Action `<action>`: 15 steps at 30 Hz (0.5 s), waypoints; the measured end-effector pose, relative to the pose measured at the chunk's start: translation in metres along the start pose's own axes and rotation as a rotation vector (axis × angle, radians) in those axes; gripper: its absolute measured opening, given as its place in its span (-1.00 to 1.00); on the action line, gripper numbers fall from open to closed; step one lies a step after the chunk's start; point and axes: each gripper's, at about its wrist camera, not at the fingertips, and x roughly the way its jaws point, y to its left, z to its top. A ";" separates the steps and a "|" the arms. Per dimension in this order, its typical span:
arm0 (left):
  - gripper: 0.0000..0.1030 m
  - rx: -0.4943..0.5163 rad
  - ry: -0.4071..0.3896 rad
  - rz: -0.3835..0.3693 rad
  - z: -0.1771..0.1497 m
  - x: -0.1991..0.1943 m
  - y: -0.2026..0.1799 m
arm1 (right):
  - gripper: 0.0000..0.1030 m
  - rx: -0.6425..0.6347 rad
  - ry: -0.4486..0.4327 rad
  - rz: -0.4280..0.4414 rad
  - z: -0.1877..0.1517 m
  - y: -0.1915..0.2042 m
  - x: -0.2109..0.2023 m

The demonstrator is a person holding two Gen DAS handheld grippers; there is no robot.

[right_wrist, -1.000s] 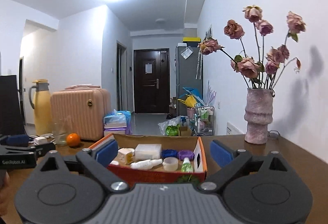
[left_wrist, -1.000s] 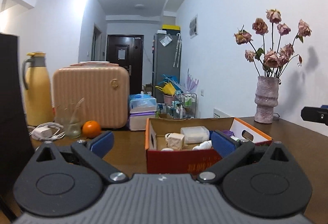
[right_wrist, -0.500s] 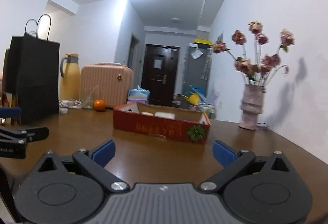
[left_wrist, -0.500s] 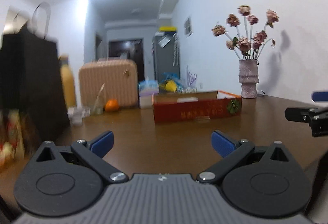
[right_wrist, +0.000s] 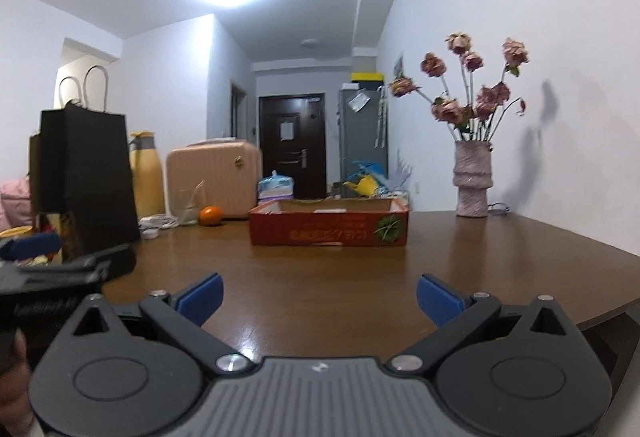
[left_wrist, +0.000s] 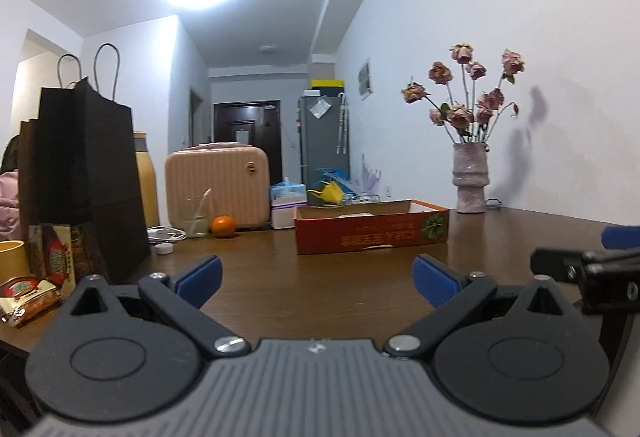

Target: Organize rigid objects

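Observation:
A red cardboard box [left_wrist: 370, 233] with an open top stands far out on the brown table [left_wrist: 320, 277]; its contents are mostly hidden by the front wall. The right wrist view shows the same box [right_wrist: 328, 229] ahead. My left gripper [left_wrist: 316, 279] is open over the near table edge, nothing between its blue pads. My right gripper [right_wrist: 318, 295] is open too, wide and empty. Each gripper shows at the side of the other's view: the right gripper [left_wrist: 592, 265], the left gripper [right_wrist: 60, 269].
At the left stand a black paper bag [left_wrist: 80, 181], snack packets [left_wrist: 28, 297], a yellow flask [left_wrist: 144, 181], a glass [left_wrist: 196, 217], an orange [left_wrist: 223, 226] and a pink case [left_wrist: 218, 189]. A vase of dried roses [left_wrist: 470, 177] sits back right by the wall.
Both grippers have pulled back from the red box toward the near table edge; the box now looks small and far. The black bag and snacks have come into view at left.

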 end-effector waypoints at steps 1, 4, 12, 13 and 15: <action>1.00 0.001 -0.002 -0.002 0.000 -0.001 0.000 | 1.00 -0.005 -0.006 -0.009 0.000 0.000 0.000; 1.00 0.002 0.002 -0.019 0.001 0.001 0.000 | 1.00 -0.012 -0.010 -0.013 0.002 -0.001 0.002; 1.00 -0.009 0.013 -0.028 0.001 0.003 0.000 | 1.00 -0.025 -0.016 0.001 0.004 0.001 0.002; 1.00 -0.012 0.016 -0.026 0.001 0.004 0.001 | 1.00 -0.027 -0.017 0.001 0.003 0.002 0.002; 1.00 -0.015 0.018 -0.025 0.001 0.004 0.001 | 1.00 -0.031 -0.021 -0.001 0.004 0.001 0.002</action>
